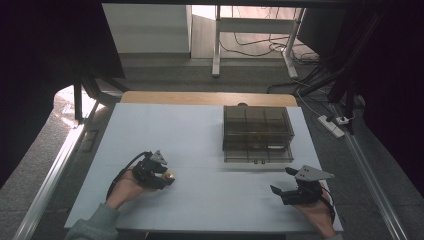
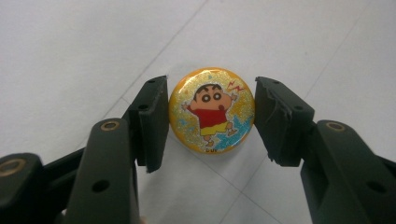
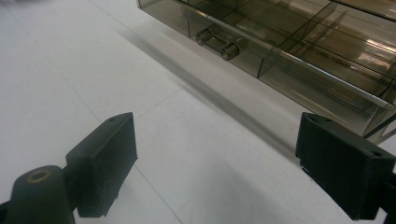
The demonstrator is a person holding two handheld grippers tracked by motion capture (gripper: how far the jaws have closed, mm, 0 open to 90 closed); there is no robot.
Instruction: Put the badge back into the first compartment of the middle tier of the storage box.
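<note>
Badge [image 2: 211,111] round, glittery yellow (cartoon boy), between left tongs [image 2: 211,122].

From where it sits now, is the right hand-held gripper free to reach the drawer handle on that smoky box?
Probably yes. The right hand-held gripper is open, holding nothing, and only bare table lies between it and the drawer handle on the box front.

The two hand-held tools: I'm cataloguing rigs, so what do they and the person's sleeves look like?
Both are black, two-jawed tools: the left tool and right tool each carry a grey three-cornered plate and trail a black cable. Jaw arms show brass-coloured pivots. A grey-green sleeve covers the left forearm.
</note>
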